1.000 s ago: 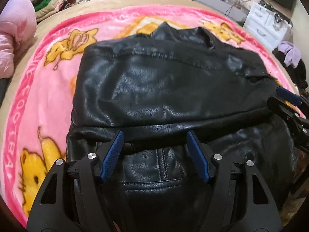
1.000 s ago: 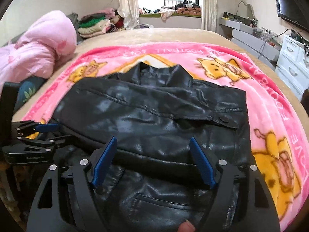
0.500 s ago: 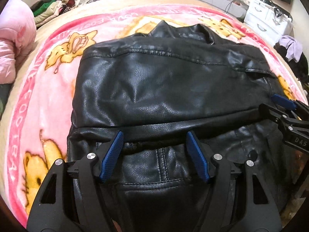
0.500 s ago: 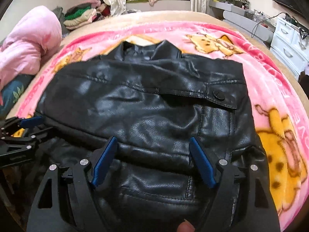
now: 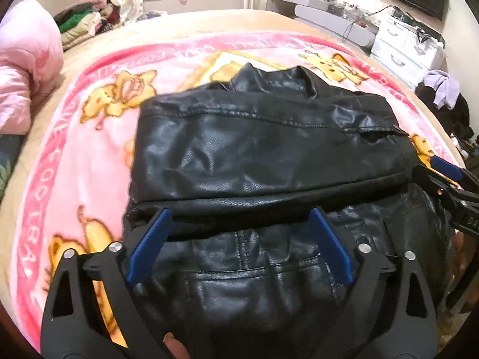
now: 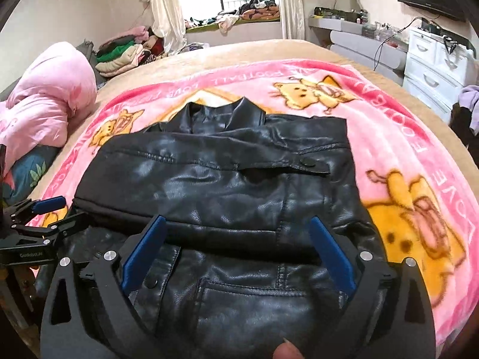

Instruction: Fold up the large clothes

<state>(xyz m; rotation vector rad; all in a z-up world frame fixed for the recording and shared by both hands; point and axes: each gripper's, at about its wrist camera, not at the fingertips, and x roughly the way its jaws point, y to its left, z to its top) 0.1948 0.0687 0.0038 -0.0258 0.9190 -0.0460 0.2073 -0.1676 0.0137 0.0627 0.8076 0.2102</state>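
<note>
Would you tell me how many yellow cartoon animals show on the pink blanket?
4 animals: far left, far right, near right, near left. The jacket may hide others.

Bare pink blanket lies open to the right of the folded black leather jacket and beyond its collar. At the frame's left edge, a bundled pink quilt and the left gripper crowd the jacket's side.
</note>
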